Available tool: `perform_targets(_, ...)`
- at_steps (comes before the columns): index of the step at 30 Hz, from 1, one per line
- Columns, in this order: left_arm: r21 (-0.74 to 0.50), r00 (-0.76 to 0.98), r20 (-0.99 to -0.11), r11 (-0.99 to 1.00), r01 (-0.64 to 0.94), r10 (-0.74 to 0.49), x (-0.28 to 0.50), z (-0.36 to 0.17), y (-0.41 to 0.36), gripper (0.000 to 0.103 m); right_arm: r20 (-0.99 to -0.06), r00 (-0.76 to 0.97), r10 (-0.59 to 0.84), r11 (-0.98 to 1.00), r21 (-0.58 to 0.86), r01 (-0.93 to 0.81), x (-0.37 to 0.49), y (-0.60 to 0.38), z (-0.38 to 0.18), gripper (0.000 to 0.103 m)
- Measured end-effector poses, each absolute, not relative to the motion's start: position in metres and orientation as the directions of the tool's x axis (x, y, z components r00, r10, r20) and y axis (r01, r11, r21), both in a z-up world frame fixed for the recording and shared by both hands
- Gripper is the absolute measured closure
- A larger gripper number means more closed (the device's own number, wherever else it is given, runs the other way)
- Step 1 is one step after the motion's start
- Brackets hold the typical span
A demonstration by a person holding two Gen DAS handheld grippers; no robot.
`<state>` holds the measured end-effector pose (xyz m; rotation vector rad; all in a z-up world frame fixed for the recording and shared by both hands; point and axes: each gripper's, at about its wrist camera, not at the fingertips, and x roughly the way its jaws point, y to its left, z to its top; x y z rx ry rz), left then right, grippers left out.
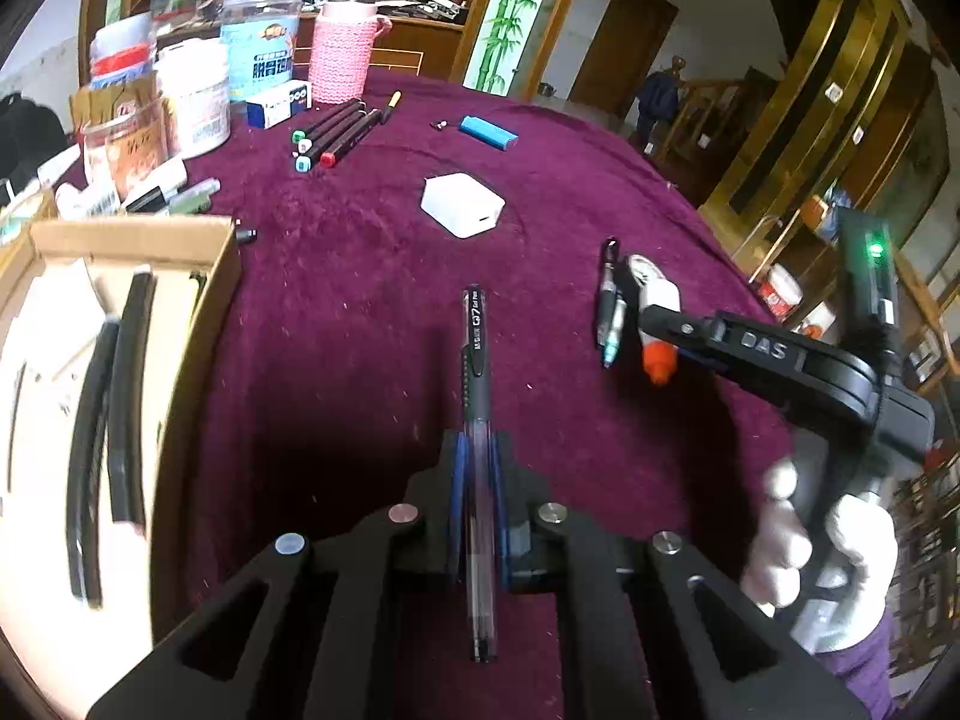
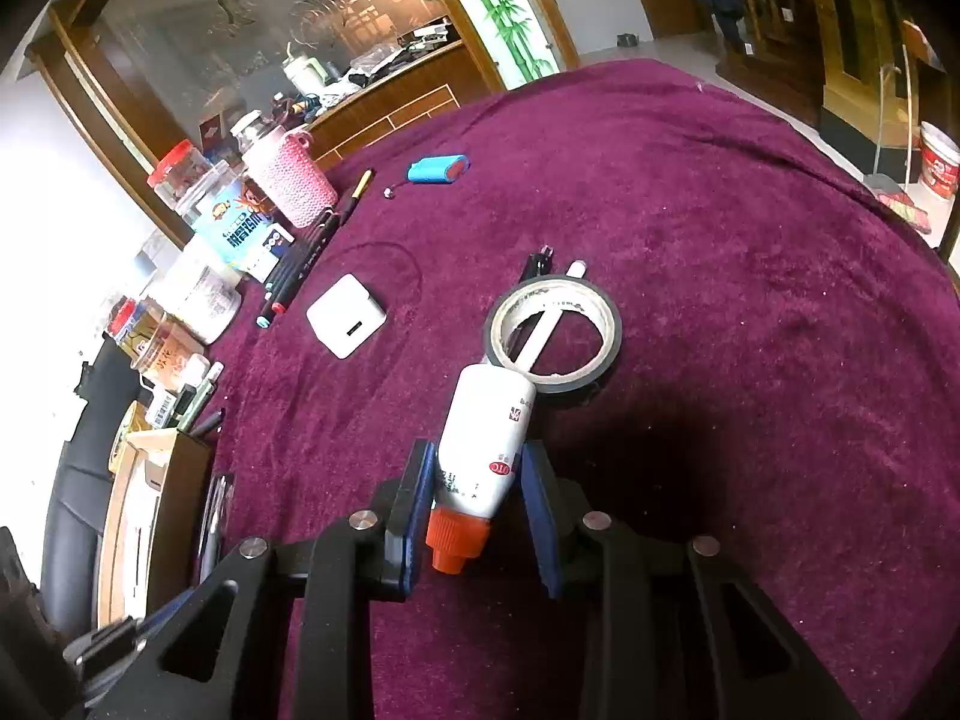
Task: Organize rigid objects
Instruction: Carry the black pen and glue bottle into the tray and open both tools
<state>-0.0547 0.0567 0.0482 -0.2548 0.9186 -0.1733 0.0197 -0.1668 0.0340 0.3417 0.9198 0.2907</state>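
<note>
Pens and glue were aloft: your left gripper (image 1: 477, 474) clamped a black gel pen (image 1: 477, 360) near the cardboard box (image 1: 222, 276); your right gripper's (image 2: 480, 480) jaws pinched a white orange-capped glue bottle (image 2: 486, 438), which could slip onto the black tape roll (image 2: 555, 330).

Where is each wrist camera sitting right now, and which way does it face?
Left wrist: behind the left gripper, facing along a black gel pen across the maroon tablecloth; the gloved right hand shows.
Right wrist: behind the right gripper, facing along a white orange-capped glue bottle toward a tape roll.
Shared: white square charger, cardboard box.
</note>
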Motion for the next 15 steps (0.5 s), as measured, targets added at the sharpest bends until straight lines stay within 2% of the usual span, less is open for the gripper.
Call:
perform_targets(7, -0.321, 0.575, -0.768, 0.947, 0.033, -0.280, -0.078, 0.038, 0.054, 0.095, -0.716, 0.568, 0.405, 0.902, 0.415, -0.120, 0.018, -0.163, 0.036, 0.072)
perform_targets(15, -0.291, 0.608, -0.752, 0.956, 0.040, -0.254, -0.116, 0.052, 0.063, 0.095, -0.710, 0.563, 0.423, 0.896, 0.421, -0.142, 0.017, -0.160, 0.035, 0.072)
